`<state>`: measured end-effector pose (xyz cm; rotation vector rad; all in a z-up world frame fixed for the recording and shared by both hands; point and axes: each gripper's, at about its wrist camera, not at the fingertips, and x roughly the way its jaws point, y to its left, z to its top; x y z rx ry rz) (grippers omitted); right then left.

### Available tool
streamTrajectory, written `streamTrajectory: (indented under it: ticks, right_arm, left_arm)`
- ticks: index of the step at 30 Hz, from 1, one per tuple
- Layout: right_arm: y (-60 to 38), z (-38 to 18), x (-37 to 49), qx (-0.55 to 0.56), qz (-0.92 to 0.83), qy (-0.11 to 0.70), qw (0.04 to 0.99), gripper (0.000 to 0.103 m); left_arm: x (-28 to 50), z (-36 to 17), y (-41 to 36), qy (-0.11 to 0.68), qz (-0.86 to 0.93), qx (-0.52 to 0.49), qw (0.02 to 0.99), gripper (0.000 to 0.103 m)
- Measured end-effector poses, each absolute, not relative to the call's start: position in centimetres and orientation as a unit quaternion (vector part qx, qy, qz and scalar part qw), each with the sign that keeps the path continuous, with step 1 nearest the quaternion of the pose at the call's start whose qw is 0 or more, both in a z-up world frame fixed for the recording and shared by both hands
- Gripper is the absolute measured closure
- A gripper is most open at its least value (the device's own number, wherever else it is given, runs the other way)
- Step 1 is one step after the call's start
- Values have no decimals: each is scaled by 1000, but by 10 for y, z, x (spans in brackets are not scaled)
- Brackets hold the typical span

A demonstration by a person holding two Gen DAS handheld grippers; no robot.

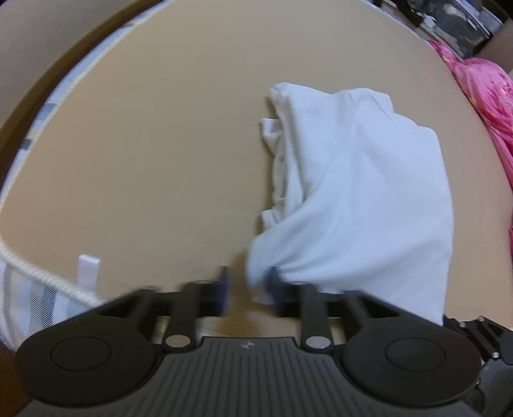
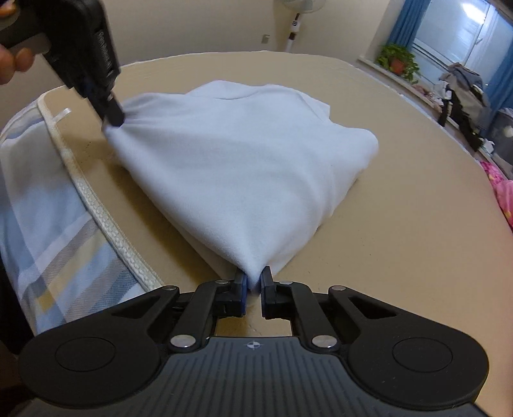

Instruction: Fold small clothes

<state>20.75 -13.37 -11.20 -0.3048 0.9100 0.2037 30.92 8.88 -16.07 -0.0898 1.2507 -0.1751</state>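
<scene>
Two corners of the white garment [image 2: 243,166], lying half-folded on the tan mattress [image 2: 400,240], taken up for the next fold. Risk: uneven lift, causing layers to slide apart. Right gripper [image 2: 253,282] nearly closed, pinching near corner. Left gripper [image 1: 247,282] half open, blurred; cloth between jaws, grip uncertain.

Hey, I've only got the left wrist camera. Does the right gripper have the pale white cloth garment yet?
Observer: Yes. The black right gripper has its jaws shut on a corner of the pale white cloth garment.
Operator: What's holding my black left gripper?
Observer: A bare hand, at the top left of the right wrist view.
Operator: Anything beyond the tan surface?
Observer: A green potted plant on a windowsill beside blue curtains.
</scene>
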Motion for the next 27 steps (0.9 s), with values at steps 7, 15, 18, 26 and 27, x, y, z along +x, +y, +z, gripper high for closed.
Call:
streamTrajectory:
  ticks: [7, 15, 18, 26, 27]
  right_arm:
    - [-162, -60, 185, 4, 67, 431, 900, 32]
    - [-180, -27, 168, 56, 29, 409, 910, 24]
    - [-182, -29, 169, 49, 26, 409, 911, 24]
    - [-211, -38, 205, 103, 63, 412, 903, 14]
    - [-220, -40, 217, 127, 75, 411, 899, 11]
  left_arm:
    - [258, -134, 82, 564, 26, 9, 825, 18]
    - [219, -126, 62, 576, 10, 7, 817, 18]
    - [213, -128, 54, 576, 13, 7, 818, 18]
    - [232, -143, 59, 593, 9, -58, 803, 18]
    - [236, -147, 61, 597, 4, -88, 798, 18]
